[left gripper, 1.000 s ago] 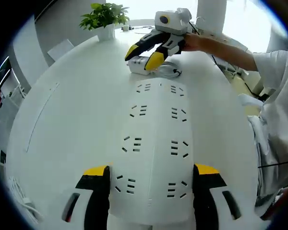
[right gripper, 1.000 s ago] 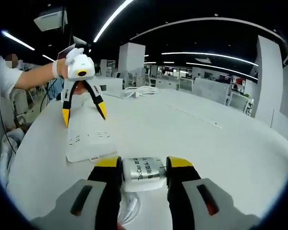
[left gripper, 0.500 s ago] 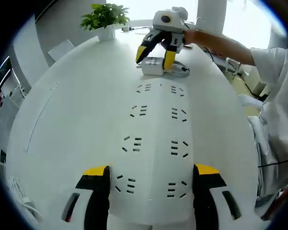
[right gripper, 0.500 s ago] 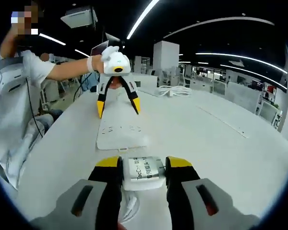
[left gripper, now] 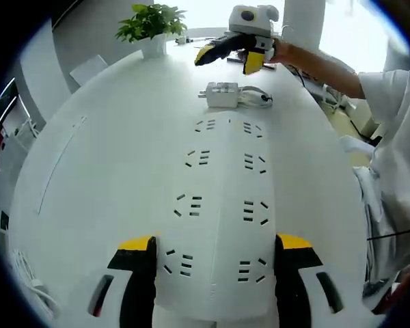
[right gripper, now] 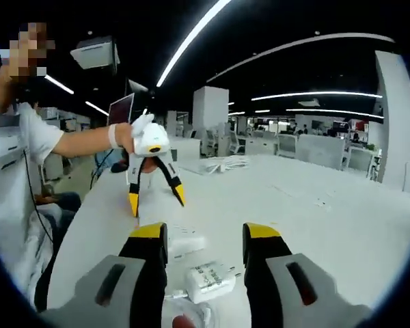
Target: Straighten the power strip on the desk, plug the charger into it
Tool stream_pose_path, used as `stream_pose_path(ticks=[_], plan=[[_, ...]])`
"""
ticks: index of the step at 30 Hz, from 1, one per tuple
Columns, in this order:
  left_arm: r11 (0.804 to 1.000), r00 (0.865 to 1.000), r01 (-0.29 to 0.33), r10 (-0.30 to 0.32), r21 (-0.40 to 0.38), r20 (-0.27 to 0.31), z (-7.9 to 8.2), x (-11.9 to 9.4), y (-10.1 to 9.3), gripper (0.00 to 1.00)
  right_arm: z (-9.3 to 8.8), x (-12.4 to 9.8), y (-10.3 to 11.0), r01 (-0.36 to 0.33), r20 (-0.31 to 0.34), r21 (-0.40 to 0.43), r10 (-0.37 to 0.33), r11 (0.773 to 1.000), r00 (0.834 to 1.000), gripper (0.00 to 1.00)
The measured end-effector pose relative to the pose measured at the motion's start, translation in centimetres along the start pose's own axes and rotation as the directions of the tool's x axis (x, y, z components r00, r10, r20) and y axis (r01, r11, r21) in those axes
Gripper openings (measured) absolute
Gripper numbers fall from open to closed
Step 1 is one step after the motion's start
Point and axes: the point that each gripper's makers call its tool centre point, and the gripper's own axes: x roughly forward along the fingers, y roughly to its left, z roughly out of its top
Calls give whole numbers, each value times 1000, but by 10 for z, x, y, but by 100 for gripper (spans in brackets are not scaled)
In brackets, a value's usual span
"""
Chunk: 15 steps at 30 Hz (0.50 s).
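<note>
Left gripper view close over the power strip [left gripper: 222,205], facing lengthwise along the desk [left gripper: 109,171], right gripper view raised, facing back, both sharing strip and charger [right gripper: 208,280]

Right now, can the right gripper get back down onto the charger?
Probably yes. The right gripper hangs open just above the charger, which lies bare on the desk beyond the power strip, nothing between them.

Potted plant [left gripper: 150,26] at desk's far edge, coiled white cable [right gripper: 222,162] beyond

Bright window glare whitens the left gripper view; the right gripper view is dim under ceiling strip lights; edges bend.
</note>
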Motion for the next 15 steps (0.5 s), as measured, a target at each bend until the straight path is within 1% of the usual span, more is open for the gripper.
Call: stream_pose_path(ticks=[1,2,3,4,6,7,8,9,10,11,13,14,15], plan=[[1000,1000,0,0,1,-1,0,0,0,70,6,-3,1,39,28,21,-40,999,999,48],[1000,1000,0,0,1,0,0,0,0,70,13,-8,1,115,65,44,-117,992,991,48],[1000,1000,0,0,1,1,0,0,0,70,12,-14,-3,198,62,52,-201,979,978,48],[1000,1000,-1,1,1,3,0,0,0,70,8,-20,-6,278,50,52,-280,959,959,49],[1000,1000,-1,1,2,5,1,0,0,70,-6,-24,-6,389,16,59,-391,919,920,51],[1000,1000,-1,1,2,4,1,0,0,70,-14,-22,-4,411,-3,79,-412,908,911,51],[1000,1000,-2,1,3,2,1,0,0,70,-26,-20,-1,454,-33,141,-454,880,890,51],[1000,1000,-1,1,3,0,1,1,0,70,-35,-18,-1,492,-47,183,-493,851,869,50],[1000,1000,-1,1,3,0,1,1,0,70,-44,-17,-4,535,-65,207,-534,819,843,50],[1000,1000,0,0,3,1,1,1,0,70,-54,-16,-7,578,-97,201,-571,791,815,50],[1000,1000,0,0,3,4,1,1,0,70,-70,-12,-7,632,-161,168,-612,756,775,50],[1000,1000,-1,1,2,4,1,1,0,70,-75,-12,-10,660,-178,156,-637,735,750,50],[1000,1000,-2,2,2,4,1,1,0,70,-78,-11,-12,680,-197,122,-654,723,731,49]])
